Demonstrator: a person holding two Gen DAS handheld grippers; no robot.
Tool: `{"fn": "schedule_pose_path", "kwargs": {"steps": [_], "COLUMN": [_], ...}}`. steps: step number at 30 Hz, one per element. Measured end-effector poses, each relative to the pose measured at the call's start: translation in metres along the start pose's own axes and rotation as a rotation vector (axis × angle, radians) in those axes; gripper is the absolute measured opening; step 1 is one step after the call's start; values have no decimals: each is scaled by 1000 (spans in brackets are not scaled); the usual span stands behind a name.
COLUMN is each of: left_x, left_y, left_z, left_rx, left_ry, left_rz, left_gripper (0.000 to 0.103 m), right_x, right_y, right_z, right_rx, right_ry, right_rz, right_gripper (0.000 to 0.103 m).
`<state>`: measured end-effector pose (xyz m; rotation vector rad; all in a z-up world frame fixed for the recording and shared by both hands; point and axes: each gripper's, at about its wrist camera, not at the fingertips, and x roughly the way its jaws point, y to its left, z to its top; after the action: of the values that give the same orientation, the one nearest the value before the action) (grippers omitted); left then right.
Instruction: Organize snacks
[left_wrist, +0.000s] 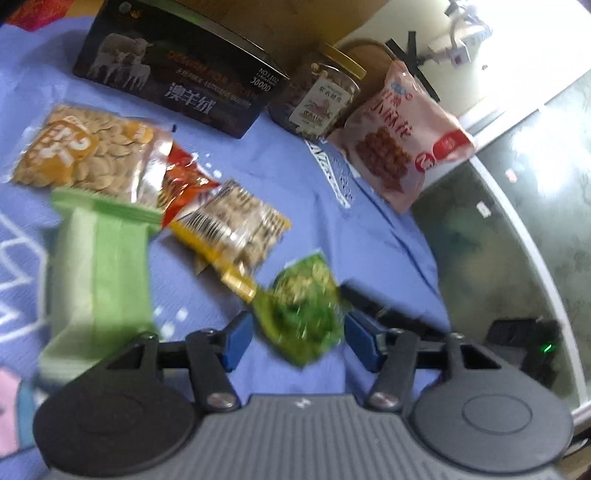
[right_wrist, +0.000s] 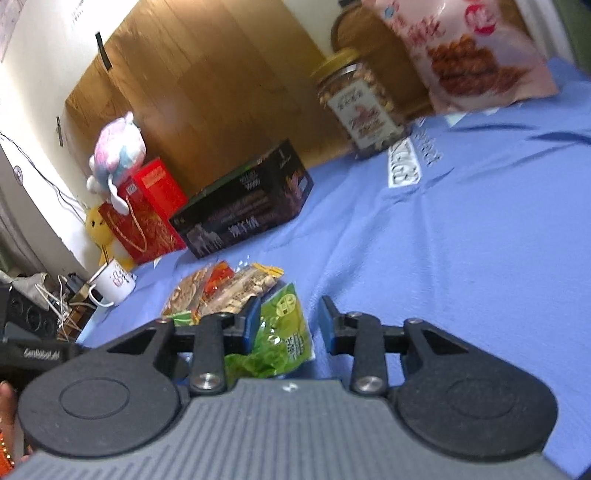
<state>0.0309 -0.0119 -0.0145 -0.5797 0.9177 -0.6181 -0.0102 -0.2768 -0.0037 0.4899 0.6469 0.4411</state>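
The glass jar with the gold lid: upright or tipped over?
Upright. The jar stands on its base on the blue cloth, gold lid on top, label reading upright in both views.

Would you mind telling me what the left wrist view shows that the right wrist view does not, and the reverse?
Only the left wrist view shows the pale green packet and the glass tabletop. Only the right wrist view shows the plush toy, red gift bag and white mug. Both show the green snack bag, jar, black box, pink bag and blue cloth.
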Motion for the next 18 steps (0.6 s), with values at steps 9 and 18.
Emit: {"fn": "schedule_pose_path", "kwargs": {"steps": [9, 18], "left_x": [-3, -35], "left_y": [5, -6], "left_z": [1, 50], "left_rx": [23, 89], "left_ry": [-17, -107], "left_rz": [44, 6], "left_gripper": [21, 21], "right_x": [-8, -3], "right_y": [7, 41], "right_z": [-26, 17], "right_rx": [59, 60], "right_ry": [46, -38], "right_rz": [33, 130], "right_gripper": [5, 3]}}
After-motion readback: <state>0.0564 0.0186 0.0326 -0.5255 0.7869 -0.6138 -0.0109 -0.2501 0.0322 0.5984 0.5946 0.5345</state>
